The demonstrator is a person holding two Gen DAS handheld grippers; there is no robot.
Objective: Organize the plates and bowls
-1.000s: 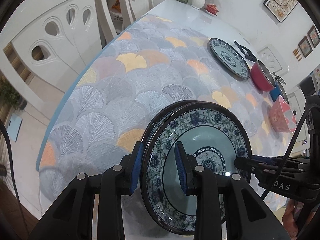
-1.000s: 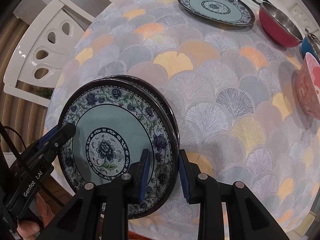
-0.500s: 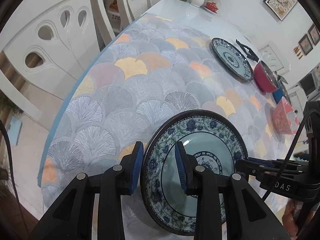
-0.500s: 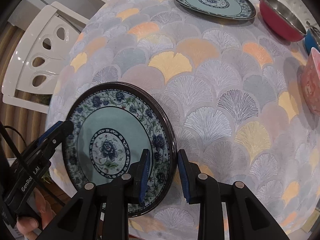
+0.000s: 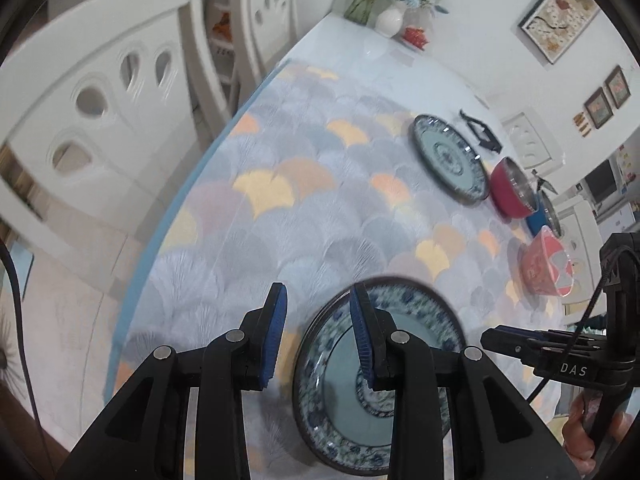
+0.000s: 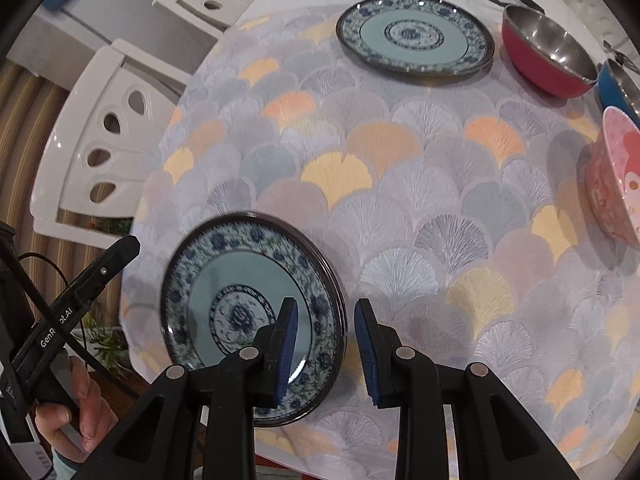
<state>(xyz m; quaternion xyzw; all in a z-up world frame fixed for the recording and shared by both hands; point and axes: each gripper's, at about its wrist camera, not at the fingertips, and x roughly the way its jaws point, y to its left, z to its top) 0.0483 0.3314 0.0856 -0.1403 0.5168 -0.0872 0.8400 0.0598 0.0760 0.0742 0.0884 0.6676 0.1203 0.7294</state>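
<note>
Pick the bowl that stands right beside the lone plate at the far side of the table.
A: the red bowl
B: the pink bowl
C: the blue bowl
A: the red bowl sits right next to the lone plate, while the blue bowl and then the pink bowl come farther along the row.

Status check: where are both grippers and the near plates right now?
Left gripper and right gripper open, empty, above near plate stack. Stack on tablecloth. Far plate and bowls beyond; nothing between.
</note>
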